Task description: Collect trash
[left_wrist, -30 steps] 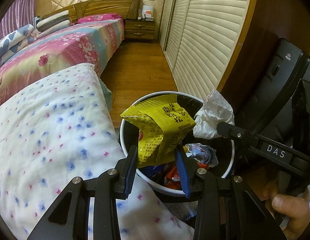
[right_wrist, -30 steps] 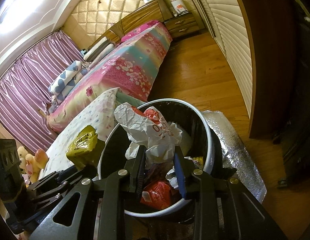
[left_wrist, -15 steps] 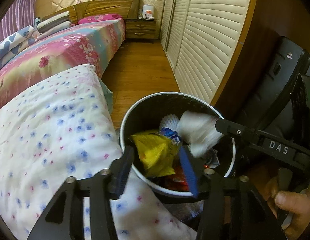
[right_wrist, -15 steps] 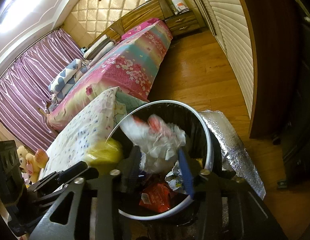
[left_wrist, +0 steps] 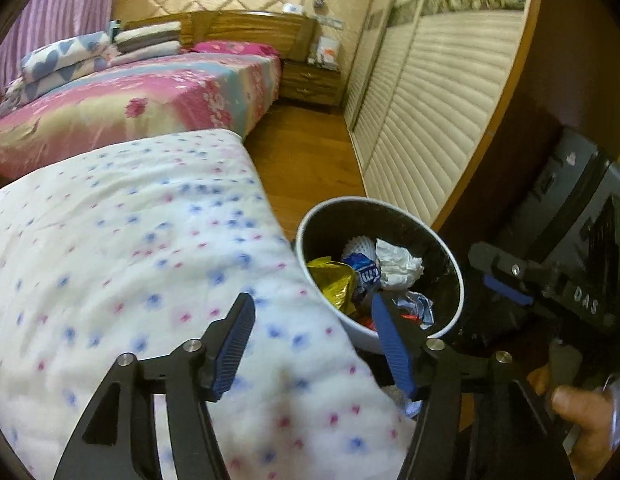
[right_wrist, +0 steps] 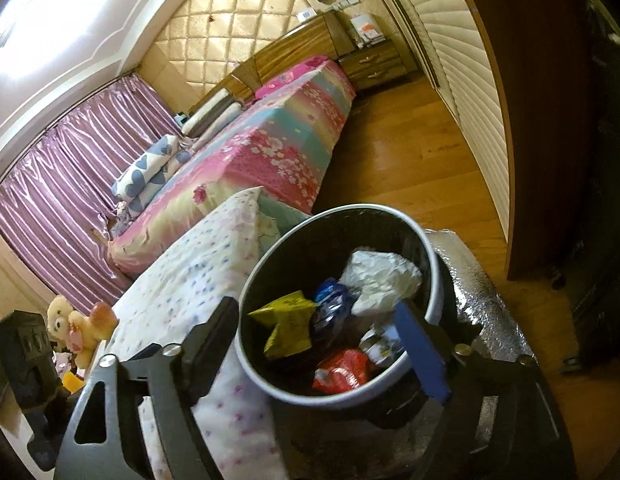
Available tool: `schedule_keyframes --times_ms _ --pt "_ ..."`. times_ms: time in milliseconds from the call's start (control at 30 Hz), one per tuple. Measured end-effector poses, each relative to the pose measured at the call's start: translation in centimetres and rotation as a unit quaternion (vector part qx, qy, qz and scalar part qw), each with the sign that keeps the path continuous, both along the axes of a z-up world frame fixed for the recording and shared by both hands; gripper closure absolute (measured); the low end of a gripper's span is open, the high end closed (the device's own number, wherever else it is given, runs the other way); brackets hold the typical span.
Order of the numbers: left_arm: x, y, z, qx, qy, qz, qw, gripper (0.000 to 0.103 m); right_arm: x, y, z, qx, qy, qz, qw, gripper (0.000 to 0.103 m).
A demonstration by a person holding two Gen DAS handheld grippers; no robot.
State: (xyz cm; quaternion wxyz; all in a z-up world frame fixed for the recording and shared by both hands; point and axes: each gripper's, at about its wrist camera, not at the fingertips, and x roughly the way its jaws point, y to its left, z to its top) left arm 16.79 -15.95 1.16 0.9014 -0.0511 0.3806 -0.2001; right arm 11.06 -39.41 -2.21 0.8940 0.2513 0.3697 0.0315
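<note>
Your left gripper is spread wide with nothing between its blue pads, held over the edge of the white floral quilt just beside the trash bin. Your right gripper is also spread wide and empty, its fingers straddling the near rim of the same bin.

Inside the bin, the yellow snack bag lies against the quilt-side wall; from the left wrist view it shows as a crumpled gold-yellow wrapper. The crumpled white wrapper sits toward the far wall, touching a blue packet that lies between it and the yellow bag. A red wrapper lies lower down, near the rim closest to you.

The bin stands on a silver foil mat on the wooden floor, pressed against the quilt. Your right hand shows at the lower right of the left wrist view, gripping the right gripper's handle
</note>
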Motion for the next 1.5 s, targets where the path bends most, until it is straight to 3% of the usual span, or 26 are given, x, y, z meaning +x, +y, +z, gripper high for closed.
schedule_keyframes --times_ms 167,367,567,600,700,933,1500 --pt "-3.8 2.8 0.2 -0.006 -0.025 0.029 0.9993 0.03 -1.9 2.2 0.4 -0.017 -0.02 0.01 1.0 0.012" --pt "-7.2 6.3 0.2 -0.01 -0.041 0.074 0.9963 0.027 -4.2 5.2 1.0 -0.079 -0.051 0.013 0.995 0.006" --pt "-11.1 8.6 2.6 -0.009 -0.107 0.104 0.9887 0.026 -5.1 8.0 3.7 -0.14 -0.097 0.035 0.985 0.003" --pt "-12.1 9.0 3.2 -0.007 -0.128 0.113 0.9852 0.024 -5.4 8.6 4.5 -0.151 -0.113 0.036 0.981 0.001" --pt "-14.0 9.7 3.5 0.012 -0.167 0.145 0.9752 0.0 -6.2 9.5 5.8 -0.175 -0.154 0.032 0.972 0.0" --pt "-16.7 9.2 1.8 0.057 -0.194 0.183 0.962 0.0 -6.2 11.1 3.6 -0.198 -0.15 0.04 0.968 0.0" --pt "-16.6 8.6 0.7 0.076 -0.198 0.192 0.9581 0.0 -7.3 12.2 2.5 -0.216 -0.163 0.039 0.962 0.0"
